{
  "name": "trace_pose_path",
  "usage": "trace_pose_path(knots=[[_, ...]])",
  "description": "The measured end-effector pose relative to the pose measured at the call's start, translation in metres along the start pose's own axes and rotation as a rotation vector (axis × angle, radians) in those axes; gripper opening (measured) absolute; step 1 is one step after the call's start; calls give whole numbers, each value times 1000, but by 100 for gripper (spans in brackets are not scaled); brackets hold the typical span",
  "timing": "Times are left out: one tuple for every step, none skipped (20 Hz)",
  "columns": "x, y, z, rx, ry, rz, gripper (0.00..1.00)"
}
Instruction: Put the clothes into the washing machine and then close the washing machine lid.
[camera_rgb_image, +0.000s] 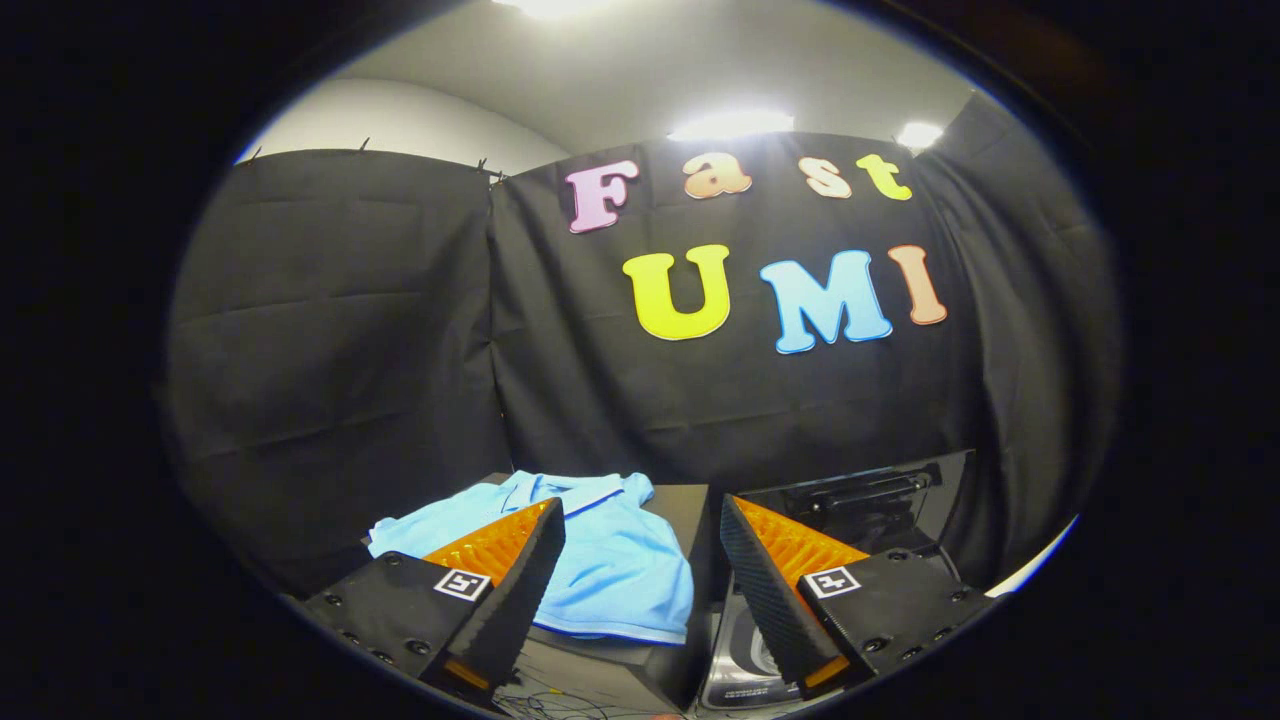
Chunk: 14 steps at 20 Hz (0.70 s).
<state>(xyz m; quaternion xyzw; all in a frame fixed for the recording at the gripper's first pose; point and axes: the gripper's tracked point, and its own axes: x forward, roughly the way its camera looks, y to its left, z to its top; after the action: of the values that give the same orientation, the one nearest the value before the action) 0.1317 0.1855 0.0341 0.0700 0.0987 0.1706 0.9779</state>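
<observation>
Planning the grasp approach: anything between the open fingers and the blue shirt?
Nothing visible. The gripper is open and holds nothing; the blue shirt lies on a dark surface just ahead, partly behind the one finger. The washing machine sits beside it.

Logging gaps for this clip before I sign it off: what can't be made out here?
- Light blue shirt, gripper view: near part and one sleeve hidden behind the open tongs' finger.
- Washing machine, gripper view: drum opening hidden by the other finger; whether anything lies inside cannot be told.
- Its raised lid: dark against the black cloth, details unclear.
</observation>
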Motion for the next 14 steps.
trace_pose_path(knots=[[7, 8, -2, 1, 10, 7, 98], [16, 17, -3, 2, 22, 19, 98], [23, 27, -6, -3, 37, 28, 98], [30, 35, -8, -11, 53, 37, 98], [37, 42, -9, -21, 65, 45, 98], [44, 50, -12, -29, 81, 51, 98], [51, 58, -16, -31, 96, 55, 98], [57, 66, -21, -26, 119, 66, 98], [63, 77, -28, -18, 146, 82, 98], [69, 85, -34, -10, 173, 90, 98], [74, 91, -39, -8, 193, 93, 98], [79, 94, -43, -14, 206, 87, 98], [83, 97, -48, -23, 218, 80, 98], [87, 102, -52, -32, 233, 79, 98]])
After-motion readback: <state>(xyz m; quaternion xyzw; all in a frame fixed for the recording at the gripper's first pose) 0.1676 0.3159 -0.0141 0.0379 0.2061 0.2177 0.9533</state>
